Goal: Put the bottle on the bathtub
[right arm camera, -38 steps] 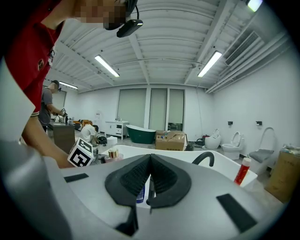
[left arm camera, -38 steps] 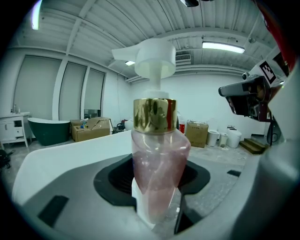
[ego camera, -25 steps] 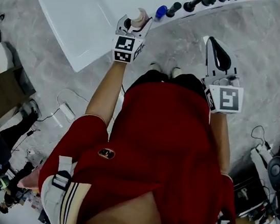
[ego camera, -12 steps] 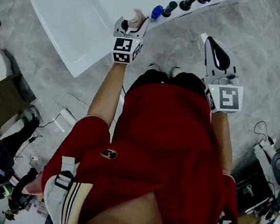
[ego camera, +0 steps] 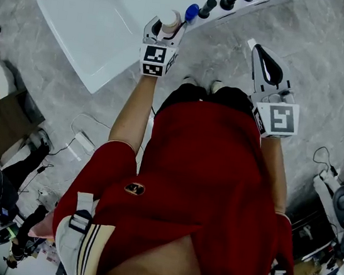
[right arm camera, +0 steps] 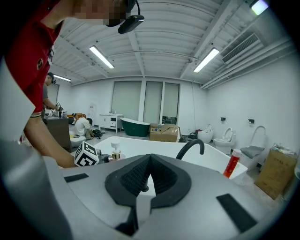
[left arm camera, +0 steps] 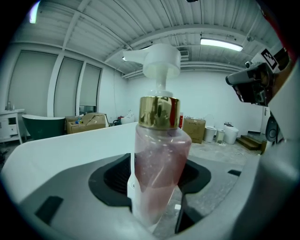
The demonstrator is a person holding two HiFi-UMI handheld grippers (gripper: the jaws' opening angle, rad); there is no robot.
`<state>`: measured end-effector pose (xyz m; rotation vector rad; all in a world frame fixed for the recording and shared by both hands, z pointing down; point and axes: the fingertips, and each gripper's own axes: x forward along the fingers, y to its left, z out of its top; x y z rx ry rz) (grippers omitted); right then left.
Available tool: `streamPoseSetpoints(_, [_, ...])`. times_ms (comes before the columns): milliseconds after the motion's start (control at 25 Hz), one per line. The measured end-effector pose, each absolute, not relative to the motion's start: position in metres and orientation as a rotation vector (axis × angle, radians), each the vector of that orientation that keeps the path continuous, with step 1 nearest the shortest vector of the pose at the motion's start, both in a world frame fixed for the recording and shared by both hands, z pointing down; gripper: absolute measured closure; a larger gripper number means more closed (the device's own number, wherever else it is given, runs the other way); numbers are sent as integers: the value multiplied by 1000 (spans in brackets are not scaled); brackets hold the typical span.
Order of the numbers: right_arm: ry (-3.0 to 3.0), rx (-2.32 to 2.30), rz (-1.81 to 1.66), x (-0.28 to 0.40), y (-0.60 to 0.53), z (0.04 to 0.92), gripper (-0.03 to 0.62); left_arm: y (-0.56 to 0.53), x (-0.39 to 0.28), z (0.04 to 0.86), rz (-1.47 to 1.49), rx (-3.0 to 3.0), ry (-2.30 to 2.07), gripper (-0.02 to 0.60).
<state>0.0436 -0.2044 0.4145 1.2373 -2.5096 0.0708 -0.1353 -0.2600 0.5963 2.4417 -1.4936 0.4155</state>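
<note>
Left gripper (ego camera: 165, 30): clamped on the bottle (left arm camera: 159, 164), which stands upright with its pump on top.
Right gripper (ego camera: 265, 59): jaws pressed together with nothing in them, off to the right over the floor.
Bottle's place: at the near rim of the bathtub (ego camera: 72, 31), just left of a blue object (ego camera: 191, 12). I cannot tell whether it touches the rim.
Done: bottle grasped and at the tub.
Left to do: set it on the rim and let go.

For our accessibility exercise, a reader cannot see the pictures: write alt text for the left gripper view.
A clear pump bottle of pinkish liquid, with a gold collar and white pump head, stands upright in the left gripper, whose dark jaws press on its sides. Behind it lie the white bathtub rim and cardboard boxes.
</note>
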Motion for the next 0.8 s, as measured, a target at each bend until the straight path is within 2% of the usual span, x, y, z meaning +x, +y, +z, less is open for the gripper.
streamPoseSetpoints(160, [-2522,1219,74,41,-206,419,594,-258,-134,604,440,2422,-1499,322])
streamPoseSetpoints(800, [-2536,1167,114,48,-205,427,594,-241,-136,600,483,2402,-1520,310])
